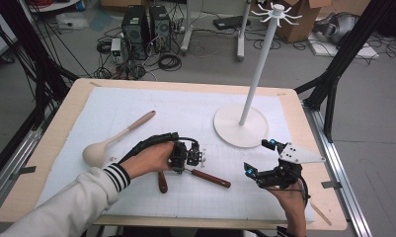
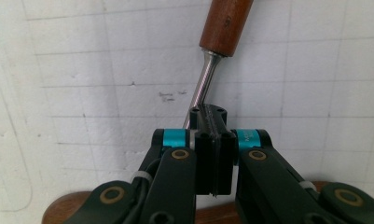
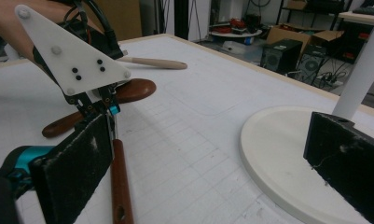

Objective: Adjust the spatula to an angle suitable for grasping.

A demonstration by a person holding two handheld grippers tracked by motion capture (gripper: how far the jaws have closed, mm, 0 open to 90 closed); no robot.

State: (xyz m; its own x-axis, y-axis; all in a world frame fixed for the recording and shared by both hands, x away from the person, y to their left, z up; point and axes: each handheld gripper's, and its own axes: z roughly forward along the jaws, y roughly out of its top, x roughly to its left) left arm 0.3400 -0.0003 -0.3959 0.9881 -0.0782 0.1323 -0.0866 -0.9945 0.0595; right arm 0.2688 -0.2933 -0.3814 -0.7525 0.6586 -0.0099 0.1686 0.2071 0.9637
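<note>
My left gripper (image 1: 184, 165) points down at the white mat, shut on the thin metal shaft (image 2: 199, 91) of a utensil with a red-brown wooden handle (image 1: 211, 178). In the left gripper view the jaws (image 2: 208, 116) press together around that shaft, and the handle (image 2: 225, 23) runs away from them; the utensil's head is hidden. My right gripper (image 1: 258, 156) hovers open at the right near the front edge, with nothing between its pads (image 3: 72, 172). In the right gripper view the left gripper (image 3: 111, 112) stands over the handle (image 3: 119, 186).
A dark wooden spoon (image 1: 162, 181) lies under the left hand, also seen in the right gripper view (image 3: 133, 89). A pale wooden spoon (image 1: 116, 140) rests at the left. A white stand with hooks rises from a round base (image 1: 241, 129) at the back right.
</note>
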